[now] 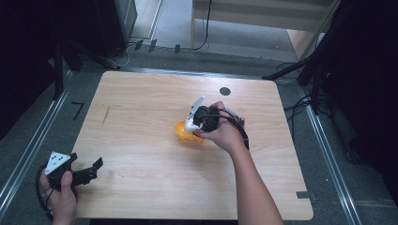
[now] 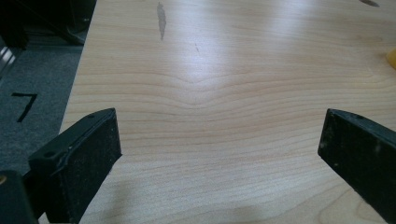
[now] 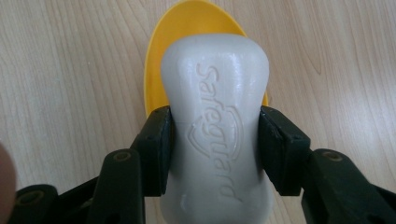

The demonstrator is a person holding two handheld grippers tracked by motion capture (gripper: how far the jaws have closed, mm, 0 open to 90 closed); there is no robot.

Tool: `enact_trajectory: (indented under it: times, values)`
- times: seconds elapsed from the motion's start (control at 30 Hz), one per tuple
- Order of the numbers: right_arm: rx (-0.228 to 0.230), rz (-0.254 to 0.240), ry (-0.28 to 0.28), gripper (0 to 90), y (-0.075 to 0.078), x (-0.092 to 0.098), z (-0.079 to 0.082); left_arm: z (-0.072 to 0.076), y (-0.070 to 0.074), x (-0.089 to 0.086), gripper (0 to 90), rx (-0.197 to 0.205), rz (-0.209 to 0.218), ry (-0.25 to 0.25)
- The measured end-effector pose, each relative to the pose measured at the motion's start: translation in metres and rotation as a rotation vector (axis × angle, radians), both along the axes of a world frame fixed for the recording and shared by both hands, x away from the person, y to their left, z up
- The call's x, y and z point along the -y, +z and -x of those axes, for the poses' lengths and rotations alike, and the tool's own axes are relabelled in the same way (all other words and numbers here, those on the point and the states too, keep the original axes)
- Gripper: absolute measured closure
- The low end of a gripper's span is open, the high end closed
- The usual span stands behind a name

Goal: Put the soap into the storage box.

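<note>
**Inspector A:** Starting with the high view. The right gripper (image 1: 194, 123) is hanging over the middle of the table (image 1: 141, 117), pointing down at a yellow dish (image 1: 184, 132). The person's right hand (image 1: 224, 133) is wrapping around its body. The left gripper (image 1: 89, 171) is sitting at the near left corner, well apart from the dish, in the left hand (image 1: 60, 192).

**Inspector B:** Left gripper view?

**Inspector A:** Its jaws are standing spread wide over bare wood, nothing between them. A sliver of the yellow dish (image 2: 391, 59) is showing at the right edge.

**Inspector B:** And the right gripper view?

**Inspector A:** The right gripper (image 3: 215, 154) is pinching a pale bar of soap (image 3: 215, 126) by its narrowed waist, one pad pressing on each long side. The bar is lying lengthwise along the jaws, its far end reaching over the yellow dish (image 3: 187, 18) beneath it. I cannot tell whether the bar is touching the dish or hanging just above it.

**Inspector B:** Handling assessment?

**Inspector A:** I am judging the bar stiff, fairly light and solid, unlikely to break. The surface is looking smooth and waxy, so slipping is the main risk, more so if it is damp. The waist is the right place to hold: the bulging ends are stopping the bar from sliding lengthwise. A hard squeeze could dent the sides; firm, even pressure is advisable.
</note>
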State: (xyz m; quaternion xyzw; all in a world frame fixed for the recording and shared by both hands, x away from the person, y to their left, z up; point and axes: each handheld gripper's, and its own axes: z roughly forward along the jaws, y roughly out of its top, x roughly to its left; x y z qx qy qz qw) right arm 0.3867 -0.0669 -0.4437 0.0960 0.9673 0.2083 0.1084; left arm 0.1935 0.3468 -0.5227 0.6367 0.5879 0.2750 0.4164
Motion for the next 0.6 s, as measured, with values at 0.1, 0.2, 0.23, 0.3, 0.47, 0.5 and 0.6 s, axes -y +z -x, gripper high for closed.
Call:
enact_trajectory:
  times: [0.1, 0.2, 0.23, 0.3, 0.47, 0.5, 0.6]
  values:
    - [0.001, 0.007, 0.008, 50.4, -0.002, -0.005, -0.002, 0.0, 0.0, 0.0, 0.0, 0.0, -0.001, 0.001]
    - [-0.004, 0.017, 0.015, 50.4, -0.005, -0.009, -0.003, 0.0, 0.0, 0.0, 0.0, 0.001, 0.003, 0.004]
    - [-0.012, 0.018, 0.009, 50.4, -0.006, -0.01, -0.003, 0.0, 0.0, 0.0, 0.0, 0.002, 0.004, 0.003]
    - [-0.001, 0.022, 0.016, 50.4, -0.007, -0.012, -0.005, 0.0, 0.0, 0.0, 0.0, 0.002, 0.006, 0.003]
    - [-0.001, 0.025, 0.01, 50.4, -0.008, -0.015, -0.007, 0.0, 0.0, 0.0, 0.0, 0.001, 0.01, 0.004]
    - [-0.001, 0.023, 0.011, 50.3, -0.009, -0.015, -0.007, 0.0, 0.0, 0.0, 0.0, 0.001, 0.01, 0.004]
    - [-0.006, 0.028, 0.009, 50.3, -0.01, -0.016, -0.008, 0.0, 0.0, 0.0, 0.0, 0.002, 0.011, 0.004]
